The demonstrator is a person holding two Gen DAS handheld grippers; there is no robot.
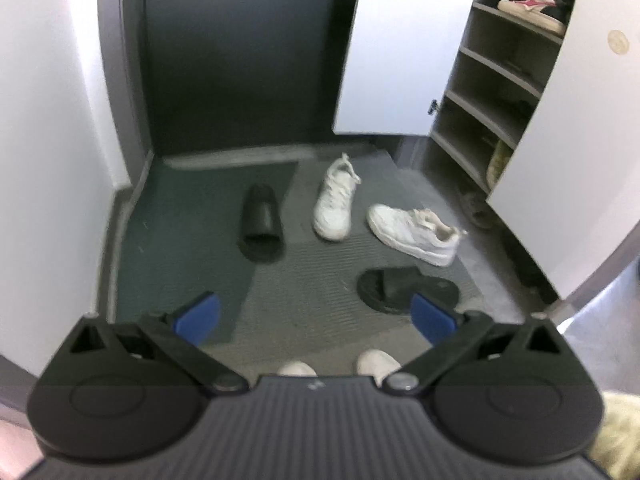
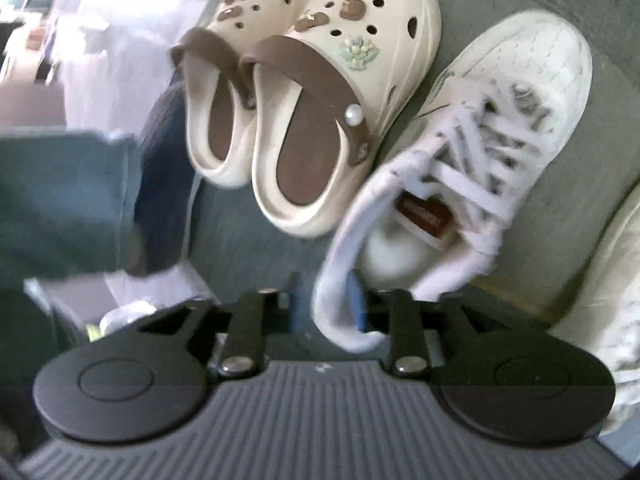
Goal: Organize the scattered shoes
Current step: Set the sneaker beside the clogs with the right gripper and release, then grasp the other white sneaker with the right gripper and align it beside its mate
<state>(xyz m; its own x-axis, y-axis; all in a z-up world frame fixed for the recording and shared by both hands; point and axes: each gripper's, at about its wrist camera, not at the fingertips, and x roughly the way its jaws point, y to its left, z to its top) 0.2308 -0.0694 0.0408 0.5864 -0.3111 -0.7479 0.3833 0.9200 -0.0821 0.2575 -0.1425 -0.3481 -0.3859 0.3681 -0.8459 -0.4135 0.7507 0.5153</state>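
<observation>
Floor [image 1: 304, 280]: grey ribbed mat.
Right tool [image 2: 326, 308]: clamped on laced white sneaker [image 2: 472, 152] heel collar.
Left tool [image 1: 314, 318]: held apart above the mat.

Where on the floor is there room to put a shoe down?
The widest bare patch is the dark mat between the left wall and the upright black slide. More bare carpet lies just past the open left hand-held gripper. The right side is crowded: two white sneakers and another black slide near the shoe cabinet.
</observation>
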